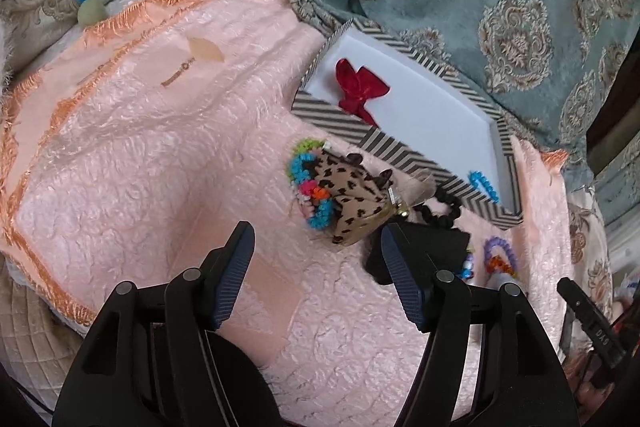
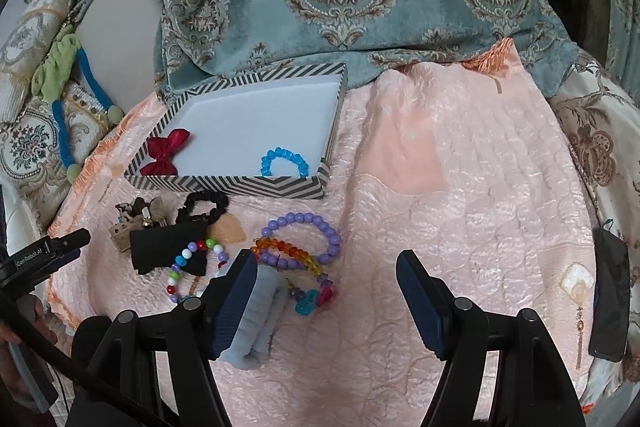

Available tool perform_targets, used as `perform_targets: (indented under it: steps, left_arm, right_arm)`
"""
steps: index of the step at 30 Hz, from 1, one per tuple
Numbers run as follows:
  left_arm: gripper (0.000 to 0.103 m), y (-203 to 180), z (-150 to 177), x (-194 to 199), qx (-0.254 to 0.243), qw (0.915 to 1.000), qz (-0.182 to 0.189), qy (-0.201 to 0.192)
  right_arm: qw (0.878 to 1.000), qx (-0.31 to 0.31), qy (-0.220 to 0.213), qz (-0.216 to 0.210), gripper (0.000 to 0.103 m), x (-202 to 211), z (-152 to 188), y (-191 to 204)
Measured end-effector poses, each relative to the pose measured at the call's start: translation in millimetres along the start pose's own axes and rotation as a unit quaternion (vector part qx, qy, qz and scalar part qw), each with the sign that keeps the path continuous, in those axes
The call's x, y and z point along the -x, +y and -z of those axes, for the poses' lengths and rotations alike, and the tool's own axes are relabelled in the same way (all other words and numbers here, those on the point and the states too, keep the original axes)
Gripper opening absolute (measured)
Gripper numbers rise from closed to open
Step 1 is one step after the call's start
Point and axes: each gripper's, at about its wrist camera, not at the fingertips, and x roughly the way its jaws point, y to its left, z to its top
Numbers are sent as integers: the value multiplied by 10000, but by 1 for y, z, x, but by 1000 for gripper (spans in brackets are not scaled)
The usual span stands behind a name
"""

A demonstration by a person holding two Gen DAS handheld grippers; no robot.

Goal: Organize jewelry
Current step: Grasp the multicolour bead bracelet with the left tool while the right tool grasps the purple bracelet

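Two handheld grippers hang over a pink quilted blanket [image 2: 460, 187] spread on what looks like a bed or sofa, both angled downward. A striped box [image 2: 224, 183] with a white floor sits beyond both sets of jaws. It already holds a red bow [image 2: 166, 151] and a blue bead bracelet [image 2: 284, 161].

The left gripper [image 1: 318, 259] has its jaws spread wide with nothing between them, only bare blanket. Just ahead of its right jaw lies a leopard-print bow [image 1: 354, 195], overlapping a bright, many-coloured beaded piece [image 1: 310, 187]. A black bead bracelet [image 1: 444, 209] sits just past that jaw's tip, close against the box wall.

The right gripper [image 2: 326, 283] is also open and empty. Beside and just ahead of its left jaw lies a tangle: a purple bead bracelet [image 2: 320, 231], an orange bead bracelet [image 2: 280, 247] crossing it, and a multicoloured bead bracelet [image 2: 188, 259] lying over a black cloth piece [image 2: 168, 247]. A grey fuzzy band [image 2: 264, 311] lies right against the outer side of that left jaw; whether it is touching is unclear.

The risks I would judge likely:
- The bracelets overlap, so closing on one could drag its neighbours along.
- Round beads may slip from flat jaws.
- The soft blanket could bunch up and get pinched with the jewelry.
- The left jaw of the right gripper may snag or push the grey band.
- The left gripper could nudge the box wall when reaching for the black beads.
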Motion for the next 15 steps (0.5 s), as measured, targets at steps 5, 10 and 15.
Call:
perform_targets:
  steps: [5, 10, 15]
  left_arm:
    - [66, 11, 3, -14, -89, 9996, -177, 198]
    - [66, 22, 1, -21, 28, 9994, -228, 246]
    - [66, 30, -15, -26, 252, 9991, -308, 140]
  right_arm:
    - [10000, -37, 66, -22, 70, -8, -1, -2]
    - [9999, -67, 125, -84, 70, -16, -2, -2]
    - [9998, -3, 187, -91, 70, -21, -2, 1]
